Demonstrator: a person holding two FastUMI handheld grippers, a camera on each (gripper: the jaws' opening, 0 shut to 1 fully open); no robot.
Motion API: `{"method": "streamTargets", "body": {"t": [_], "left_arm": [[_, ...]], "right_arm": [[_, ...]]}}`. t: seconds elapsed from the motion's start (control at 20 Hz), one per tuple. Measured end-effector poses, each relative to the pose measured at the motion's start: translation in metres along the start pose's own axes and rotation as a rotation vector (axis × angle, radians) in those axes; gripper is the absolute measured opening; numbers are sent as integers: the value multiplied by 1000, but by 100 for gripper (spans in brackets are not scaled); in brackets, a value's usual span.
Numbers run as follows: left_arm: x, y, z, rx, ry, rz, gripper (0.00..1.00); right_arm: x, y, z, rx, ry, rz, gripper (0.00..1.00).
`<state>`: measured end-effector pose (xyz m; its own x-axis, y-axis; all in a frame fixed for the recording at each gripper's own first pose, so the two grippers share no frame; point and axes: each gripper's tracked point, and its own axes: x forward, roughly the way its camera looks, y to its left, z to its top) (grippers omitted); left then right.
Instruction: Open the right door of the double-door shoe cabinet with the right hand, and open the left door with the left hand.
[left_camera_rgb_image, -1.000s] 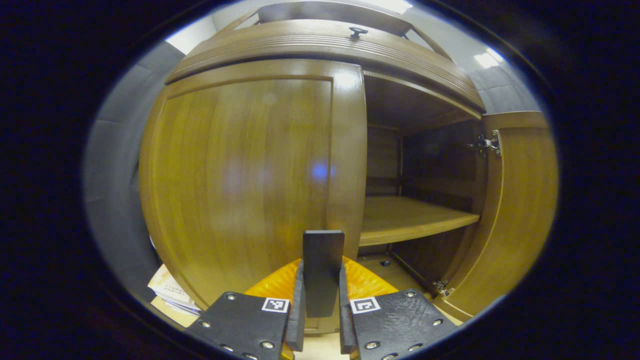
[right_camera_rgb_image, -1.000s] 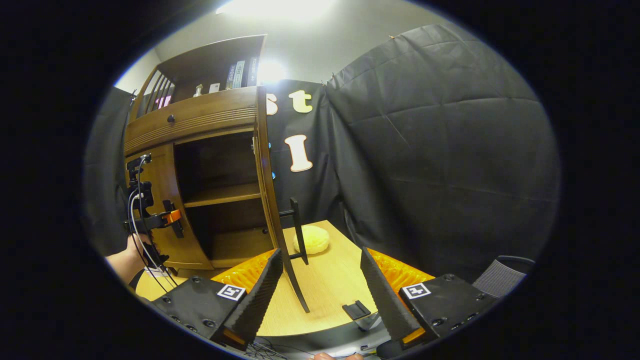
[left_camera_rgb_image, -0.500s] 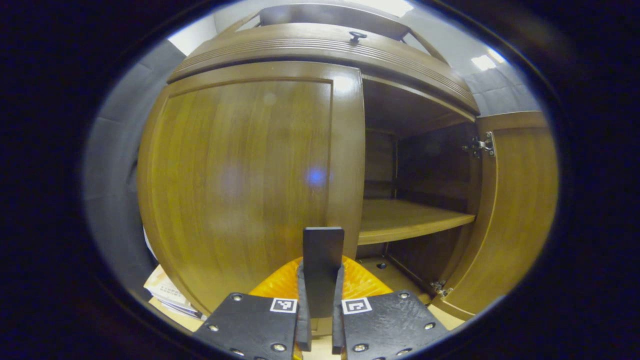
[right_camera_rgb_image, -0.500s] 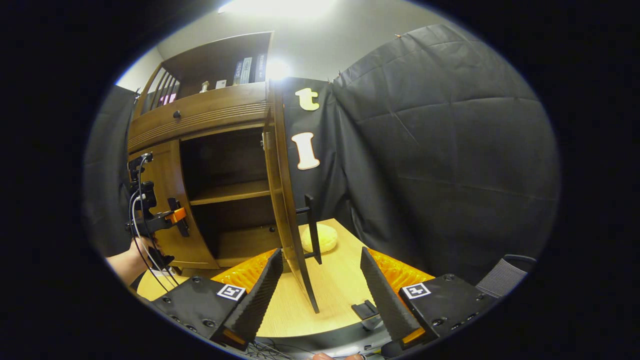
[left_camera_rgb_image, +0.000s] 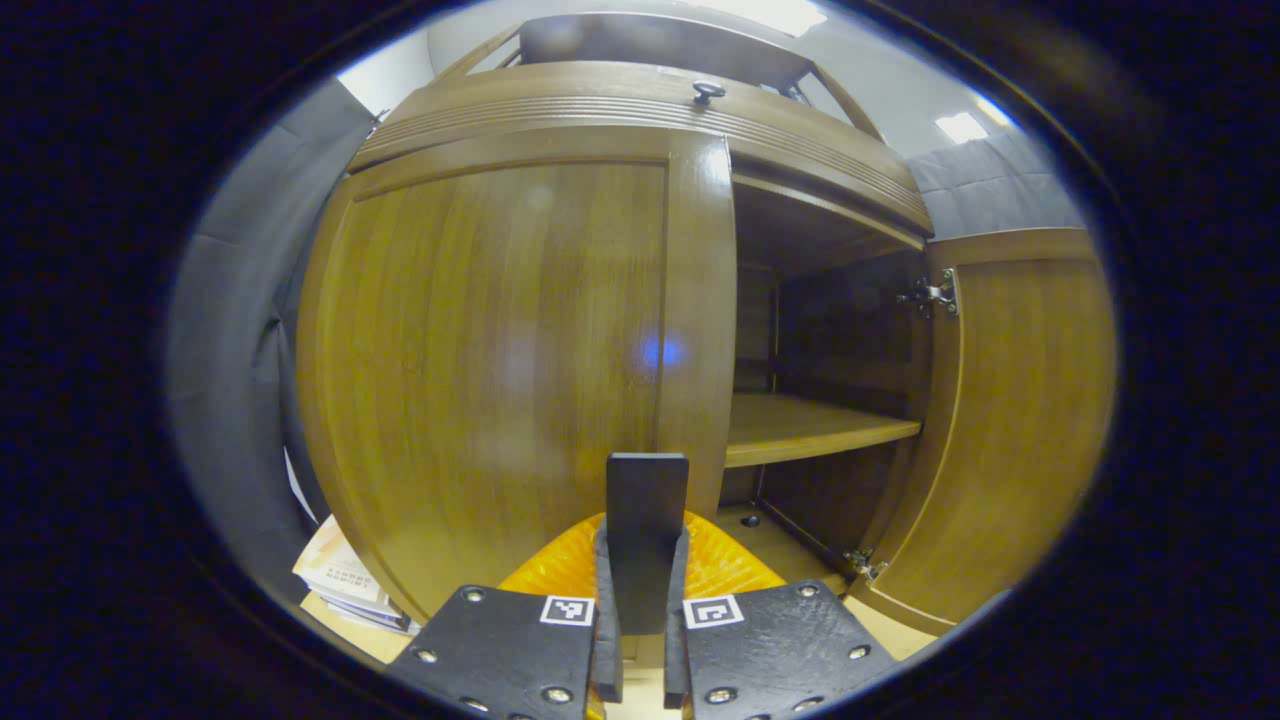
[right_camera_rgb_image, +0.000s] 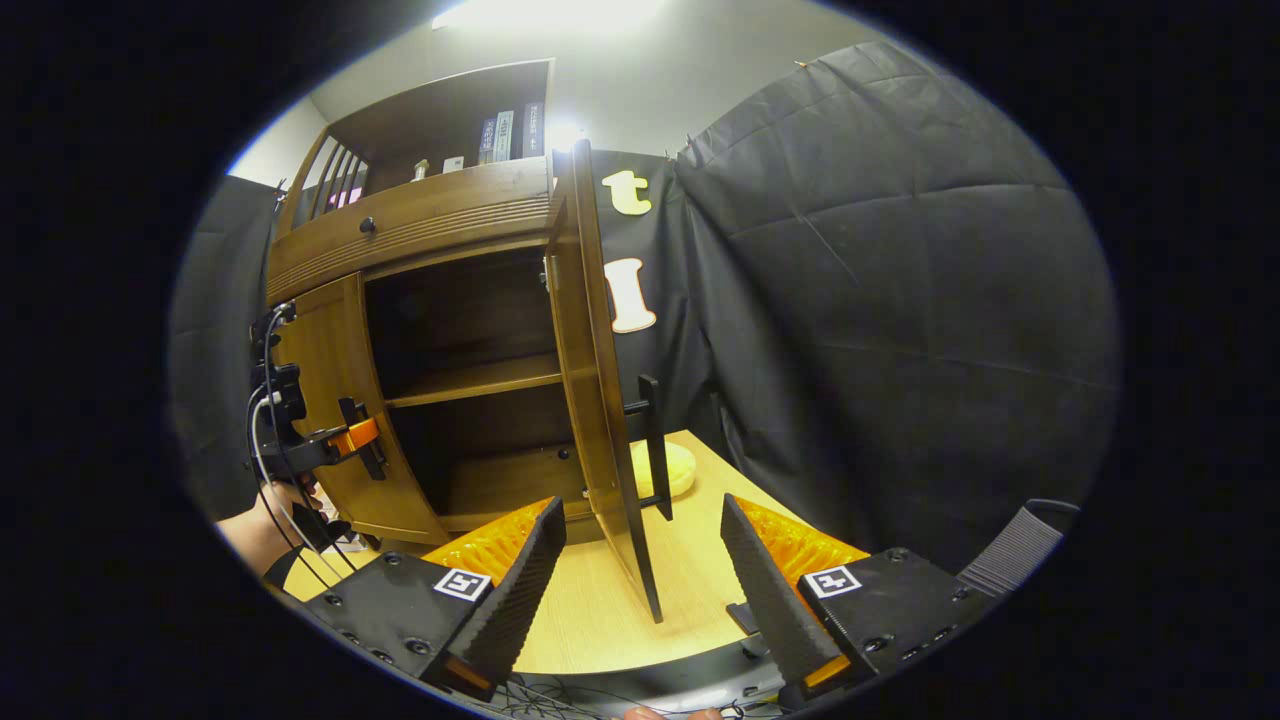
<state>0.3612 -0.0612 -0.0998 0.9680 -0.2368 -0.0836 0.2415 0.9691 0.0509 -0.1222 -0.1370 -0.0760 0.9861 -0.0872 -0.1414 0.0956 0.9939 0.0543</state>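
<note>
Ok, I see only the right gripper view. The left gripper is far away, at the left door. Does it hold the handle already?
Observer: Yes. In the left gripper view the left gripper is closed on the handle, with one finger on each side.
Operator: Is something lying low beside that door?
Observer: A stack of papers lies at the foot of the left door, on its outer side.

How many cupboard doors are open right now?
1. The right door is swung wide open, showing the shelf inside. The left door is closed, with the left gripper shut on its handle.
</note>
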Motion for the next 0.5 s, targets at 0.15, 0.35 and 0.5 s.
{"method": "streamTargets", "body": {"t": [0.15, 0.35, 0.5], "left_arm": [[-19, 3, -1, -3, -5, 2, 17], [-44, 9, -2, -8, -8, 3, 17], [-64, 14, -2, -4, -12, 7, 17]], "right_arm": [[7, 12, -3, 14, 6, 31, 93], [15, 31, -3, 4, 2, 85, 93], [19, 46, 0, -5, -5, 129, 93]]}}
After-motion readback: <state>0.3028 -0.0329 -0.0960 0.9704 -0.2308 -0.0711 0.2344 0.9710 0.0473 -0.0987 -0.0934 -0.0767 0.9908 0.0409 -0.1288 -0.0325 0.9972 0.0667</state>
